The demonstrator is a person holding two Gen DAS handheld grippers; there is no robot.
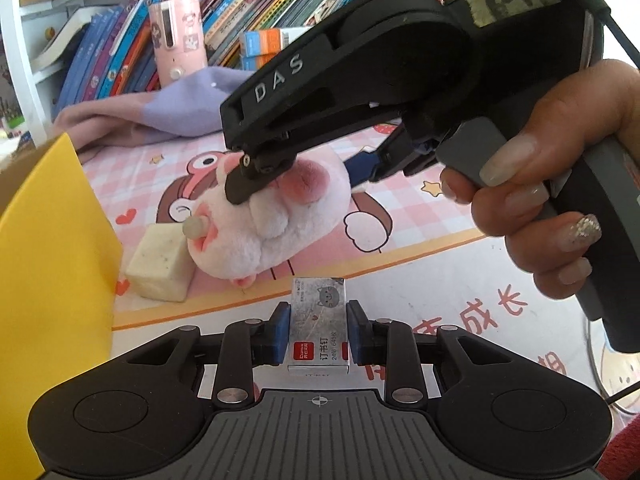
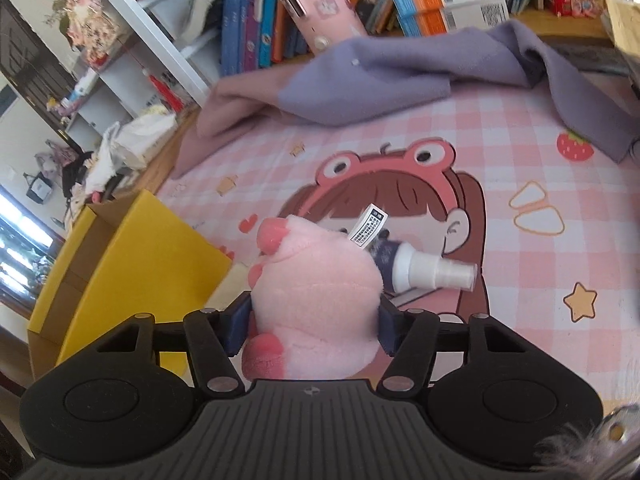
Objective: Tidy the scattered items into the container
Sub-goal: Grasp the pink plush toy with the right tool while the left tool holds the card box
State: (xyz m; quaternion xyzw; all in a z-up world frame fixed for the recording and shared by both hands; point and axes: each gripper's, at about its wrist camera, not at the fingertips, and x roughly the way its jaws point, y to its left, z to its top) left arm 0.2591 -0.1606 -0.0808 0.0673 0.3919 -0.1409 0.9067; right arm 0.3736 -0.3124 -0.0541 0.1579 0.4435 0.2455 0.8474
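Left wrist view: yellow box (image 1: 52,248) far left of the jaws, pale foam cube (image 1: 160,264) just ahead-left, touching the pink plush toy (image 1: 256,220). Left gripper (image 1: 319,334) jaws clamped on a staple box (image 1: 318,328). Right gripper (image 1: 280,168) above, jaws pinching the plush. Right wrist view: yellow box (image 2: 132,264) left of the jaws, right gripper (image 2: 316,328) clamped on the plush (image 2: 316,292); spray bottle (image 2: 424,272) just beyond, on the pink checked tabletop (image 2: 520,160).

**Both grippers clamped**

Left gripper (image 1: 319,330) closed on a small box, blue pads pressed to both sides. Right gripper (image 2: 314,326) shut around a plush, held by the right hand (image 1: 560,184) on the handle, finger on trigger.
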